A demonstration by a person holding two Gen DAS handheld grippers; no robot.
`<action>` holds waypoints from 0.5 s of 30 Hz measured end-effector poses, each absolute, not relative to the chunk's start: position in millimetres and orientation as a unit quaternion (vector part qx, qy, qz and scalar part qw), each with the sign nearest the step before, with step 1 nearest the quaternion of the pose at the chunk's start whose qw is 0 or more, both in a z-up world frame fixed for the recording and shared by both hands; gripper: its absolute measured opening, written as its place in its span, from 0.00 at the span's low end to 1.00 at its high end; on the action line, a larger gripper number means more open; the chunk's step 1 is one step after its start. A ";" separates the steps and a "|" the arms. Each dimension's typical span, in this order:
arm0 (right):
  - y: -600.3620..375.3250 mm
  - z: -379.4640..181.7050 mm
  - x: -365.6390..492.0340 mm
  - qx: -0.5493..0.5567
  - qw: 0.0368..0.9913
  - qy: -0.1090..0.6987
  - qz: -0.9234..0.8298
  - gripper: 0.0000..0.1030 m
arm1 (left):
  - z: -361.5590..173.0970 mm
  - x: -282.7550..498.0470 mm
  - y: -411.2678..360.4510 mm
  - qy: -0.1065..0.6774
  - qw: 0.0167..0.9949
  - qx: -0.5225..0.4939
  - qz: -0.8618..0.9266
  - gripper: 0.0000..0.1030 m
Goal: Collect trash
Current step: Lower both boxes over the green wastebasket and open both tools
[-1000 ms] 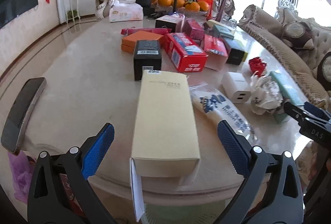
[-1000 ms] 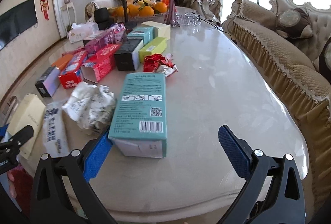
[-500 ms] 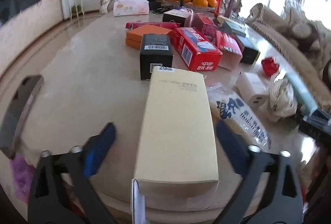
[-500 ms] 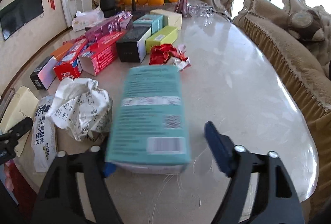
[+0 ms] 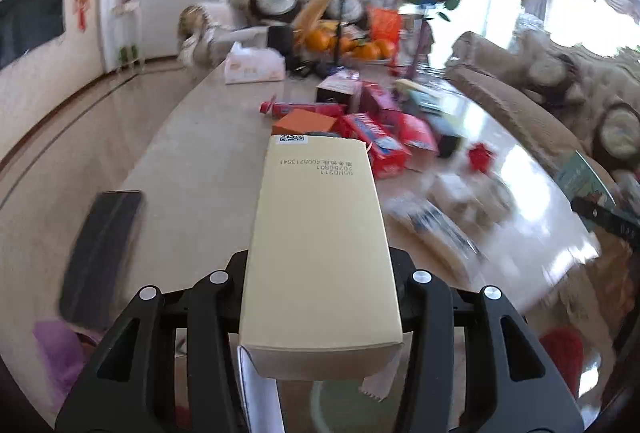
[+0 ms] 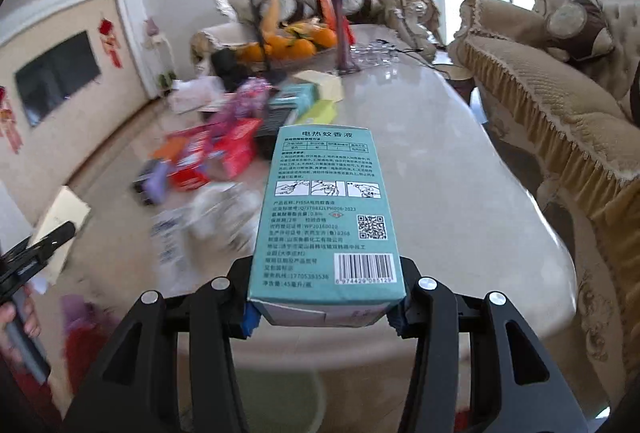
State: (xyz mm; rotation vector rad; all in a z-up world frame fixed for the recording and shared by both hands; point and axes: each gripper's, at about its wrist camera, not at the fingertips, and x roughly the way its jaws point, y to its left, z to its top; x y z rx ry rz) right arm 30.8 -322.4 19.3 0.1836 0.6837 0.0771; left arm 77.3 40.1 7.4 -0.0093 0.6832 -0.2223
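Both grasps done: left tongs [image 5: 320,293] are clamped on the beige carton [image 5: 320,253], right tongs [image 6: 324,305] on the teal mosquito-liquid box [image 6: 326,213], each frame-centre, apparently lifted off the surface [image 6: 460,173]. Next: a bin is needed; none identified.

Sunlit room: marble table [image 6: 460,169], ornate beige sofa [image 6: 560,113], wall television [image 6: 56,77].

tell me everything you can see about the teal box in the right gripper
The teal box is a long cardboard carton with a white near end. Its upper face carries Chinese text, a table, three small instruction drawings, a QR code and a barcode. It looks intact. The right gripper is shut on its near end, blue-padded fingers pressing both sides. It points away from the camera above the marble table; whether it touches the table is unclear.
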 end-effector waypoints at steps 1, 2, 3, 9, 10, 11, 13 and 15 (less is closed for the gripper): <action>-319.4 20.0 19.5 0.094 0.935 0.338 0.046 0.45 | 8.4 64.4 43.7 0.338 0.934 0.001 -0.120 0.44; -314.1 18.7 1.5 0.098 0.932 0.345 0.058 0.45 | 7.1 51.1 46.6 0.345 0.930 0.007 -0.129 0.44; -307.1 14.6 -16.2 0.103 0.926 0.356 0.069 0.45 | 2.4 34.6 48.7 0.358 0.923 0.010 -0.139 0.44; -253.5 -50.1 -56.7 0.124 0.871 0.459 0.119 0.45 | -62.4 -14.3 31.5 0.452 0.871 0.007 -0.190 0.44; -241.9 -68.8 -53.5 0.122 0.857 0.485 0.127 0.45 | -75.8 -16.3 24.3 0.469 0.860 0.008 -0.200 0.44; -232.6 -81.1 -49.1 0.117 0.848 0.498 0.137 0.45 | -87.9 -16.2 17.9 0.483 0.849 0.007 -0.212 0.44; -219.2 -100.8 -39.0 0.103 0.834 0.522 0.146 0.45 | -118.1 -9.6 0.6 0.522 0.819 0.009 -0.239 0.44; -206.3 -128.9 -17.9 0.084 0.813 0.555 0.153 0.45 | -154.2 4.7 -15.8 0.569 0.783 0.018 -0.252 0.44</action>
